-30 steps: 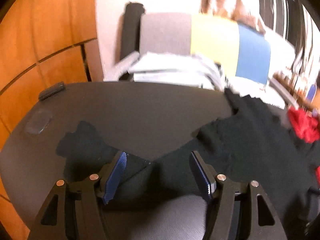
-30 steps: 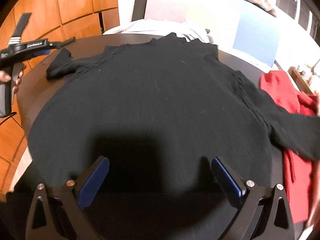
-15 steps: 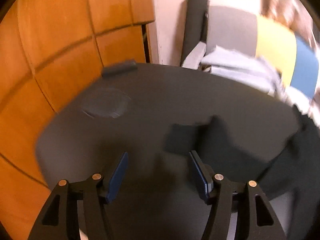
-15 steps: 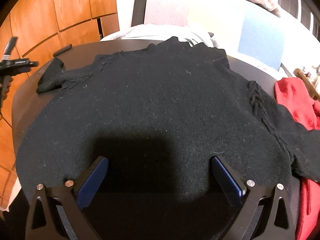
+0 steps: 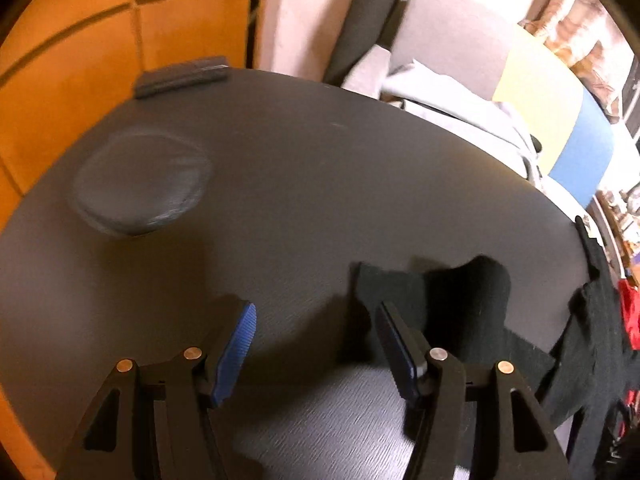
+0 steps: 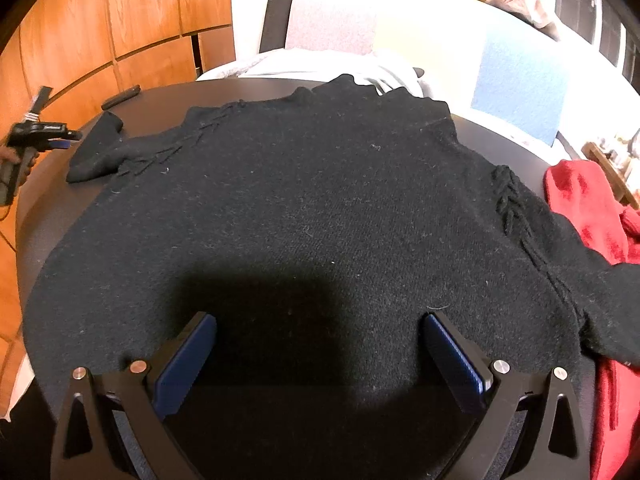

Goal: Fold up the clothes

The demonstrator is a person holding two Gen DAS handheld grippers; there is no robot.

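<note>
In the left wrist view, the left gripper (image 5: 316,320) fills the lower frame: black plastic arms with ribbed blue pads, its jaws standing wide apart with only bare tabletop between them. The round dark grey table (image 5: 320,184) has a fine matte grain. A dull grey round disc (image 5: 142,184) lies at the upper left, and a flat dark bar (image 5: 182,75) sits at the far rim. The cuff end of the black knitted sweater (image 5: 464,300) lies just behind the right-hand pad, its sleeve running toward the lower right edge of the frame. A sliver of red fabric (image 5: 629,312) shows at the far right.

In the right wrist view, the right gripper (image 6: 320,356) stands wide open at the bottom, empty, its blue pads hovering over the sweater's (image 6: 312,216) near hem. The sweater lies spread flat across the table (image 6: 500,136), fuzzy with pale lint, collar at the top centre, hem toward the bottom. Its sleeves stretch to the left and right edges, so the long axis runs across the frame. A cable-knit braid marks each shoulder. A red knitted garment (image 6: 584,208) lies under the right sleeve. The left gripper (image 6: 60,139), held in a hand (image 6: 10,156), sits at the left edge near the left cuff.
</note>
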